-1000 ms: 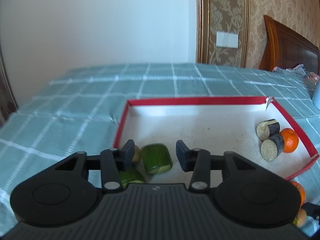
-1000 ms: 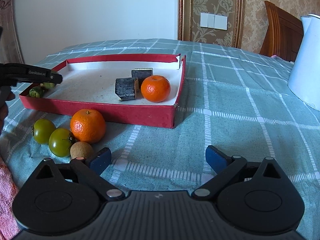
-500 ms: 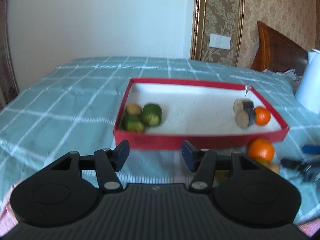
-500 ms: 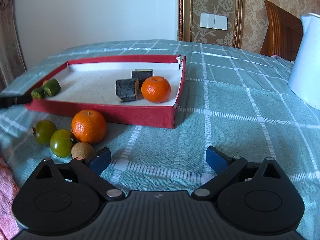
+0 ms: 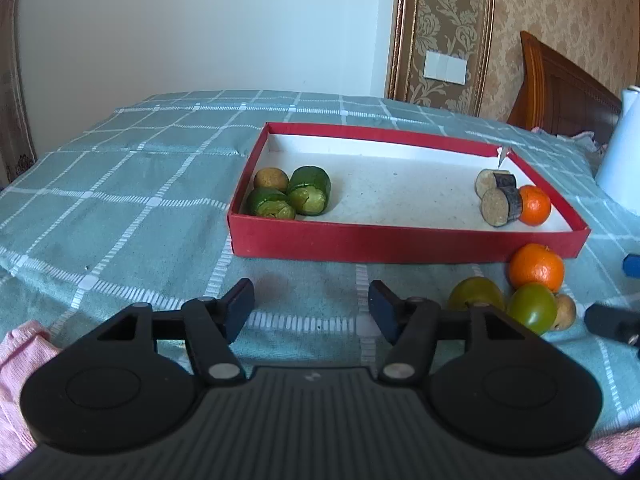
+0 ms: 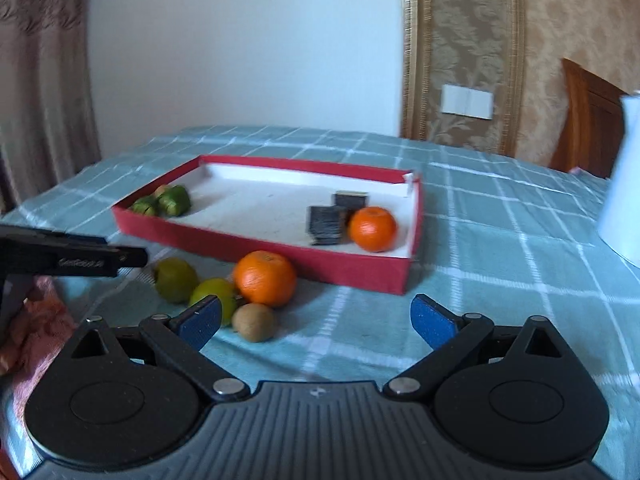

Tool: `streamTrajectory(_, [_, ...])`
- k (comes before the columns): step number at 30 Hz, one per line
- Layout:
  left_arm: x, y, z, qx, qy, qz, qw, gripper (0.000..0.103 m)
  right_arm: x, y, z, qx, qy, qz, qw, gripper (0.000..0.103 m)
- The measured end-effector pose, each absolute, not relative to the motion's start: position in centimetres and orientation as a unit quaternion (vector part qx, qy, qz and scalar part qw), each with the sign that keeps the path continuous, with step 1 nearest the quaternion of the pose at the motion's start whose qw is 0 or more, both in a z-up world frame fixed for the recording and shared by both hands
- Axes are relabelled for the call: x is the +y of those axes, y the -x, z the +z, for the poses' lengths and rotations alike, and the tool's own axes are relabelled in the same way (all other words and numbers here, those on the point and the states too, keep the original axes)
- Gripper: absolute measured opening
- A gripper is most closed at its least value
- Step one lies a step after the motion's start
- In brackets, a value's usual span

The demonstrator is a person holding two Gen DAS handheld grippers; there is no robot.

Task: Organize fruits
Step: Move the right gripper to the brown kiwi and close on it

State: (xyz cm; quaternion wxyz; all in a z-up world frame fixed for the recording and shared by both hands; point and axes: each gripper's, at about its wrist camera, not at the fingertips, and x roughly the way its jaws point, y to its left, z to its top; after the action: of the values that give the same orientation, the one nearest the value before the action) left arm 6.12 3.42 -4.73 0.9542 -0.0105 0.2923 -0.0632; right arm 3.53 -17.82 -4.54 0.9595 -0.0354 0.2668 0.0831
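A red box on the checked cloth holds two cucumber pieces and a kiwi at its left end, and two dark eggplant pieces with an orange at its right end. Outside, in front of the box, lie an orange, two green tomatoes and a kiwi. My left gripper is open and empty, short of the box. My right gripper is open and empty, just behind the loose fruit.
A white jug stands to the right of the box. Pink cloth lies at the near left edge. A wooden headboard and the wall are behind. The left gripper's finger reaches into the right wrist view.
My left gripper has pulled back out of the box, leaving the cucumber pieces inside. My right gripper has swung left towards the loose fruit.
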Motion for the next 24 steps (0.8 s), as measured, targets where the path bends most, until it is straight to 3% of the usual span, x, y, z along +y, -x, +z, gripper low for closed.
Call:
streamTrajectory(3, [3.6,-6.1,-4.8,0.291,0.016,-0.067,0.954,0.063,-17.0,-3.8,-5.0,0.277,0.059,0.09,0.955,0.093])
streamTrajectory(5, [3.7,-6.1,-4.8,0.29,0.017,-0.07,0.954,0.064,-16.7,-4.2,-5.4,0.289,0.064,0.09,0.951,0.076])
streamTrajectory(6, [3.7,-6.1,-4.8,0.29,0.019,-0.072,0.954,0.065,-16.8,-4.5,-5.5,0.298,0.06,0.096,0.948,0.072])
streamTrajectory(10, [3.8,-6.2,-4.8,0.289,0.025,-0.075,0.954,0.066,-16.8,-4.8,-5.9,0.307,0.054,0.103,0.945,0.068])
streamTrajectory(17, [3.5,-6.2,-4.8,0.29,0.015,-0.073,0.954,0.068,-15.7,-5.7,-6.1,0.313,0.075,0.122,0.939,0.047])
streamTrajectory(24, [3.8,-6.3,-4.9,0.293,0.021,-0.083,0.952,0.079,-15.7,-5.7,-6.1,0.312,0.065,0.142,0.937,0.033])
